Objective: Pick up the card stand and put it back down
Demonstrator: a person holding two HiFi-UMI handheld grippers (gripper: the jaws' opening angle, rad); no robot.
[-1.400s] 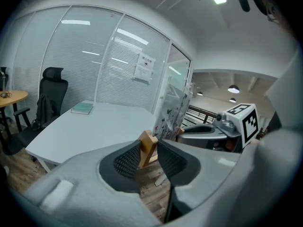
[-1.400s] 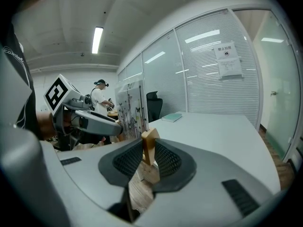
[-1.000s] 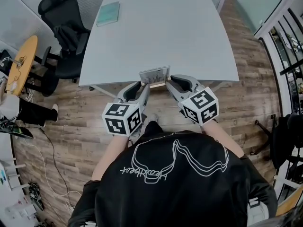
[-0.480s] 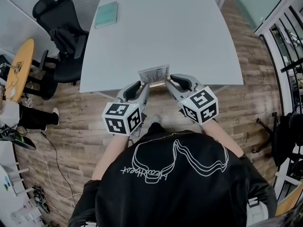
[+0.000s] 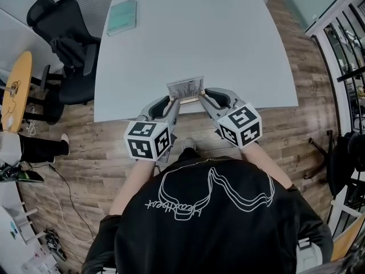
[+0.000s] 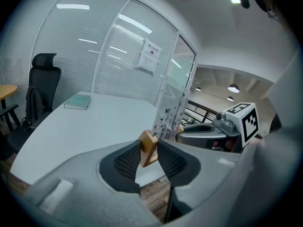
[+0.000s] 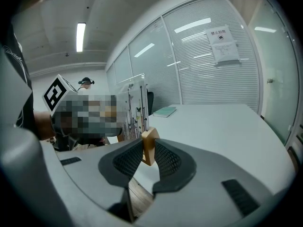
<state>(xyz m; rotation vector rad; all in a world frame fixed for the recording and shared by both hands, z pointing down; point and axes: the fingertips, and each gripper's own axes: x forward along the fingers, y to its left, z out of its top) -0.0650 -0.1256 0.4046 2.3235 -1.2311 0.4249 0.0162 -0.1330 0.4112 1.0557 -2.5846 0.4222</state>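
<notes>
The card stand (image 5: 186, 88), a clear printed sheet in a light wooden base, hangs over the near edge of the white table (image 5: 188, 33). My left gripper (image 5: 173, 100) is shut on the base's left end and my right gripper (image 5: 203, 96) on its right end. In the left gripper view the wooden end (image 6: 148, 147) sits pinched between the dark pads of the left gripper (image 6: 149, 151), with the clear sheet (image 6: 170, 112) rising behind. The right gripper view shows the other wooden end (image 7: 150, 144) clamped the same way by the right gripper (image 7: 148, 151). Whether the base touches the table is unclear.
A teal book (image 5: 122, 16) lies at the table's far left corner. A black office chair (image 5: 63, 39) stands left of the table, and a round wooden table (image 5: 14, 81) farther left. A dark railing (image 5: 342, 56) runs along the right. The floor is wood planks.
Both grippers have carried the card stand forward, from the table's front edge to a spot over the tabletop, and slightly lower. The grip on both ends looks the same.
</notes>
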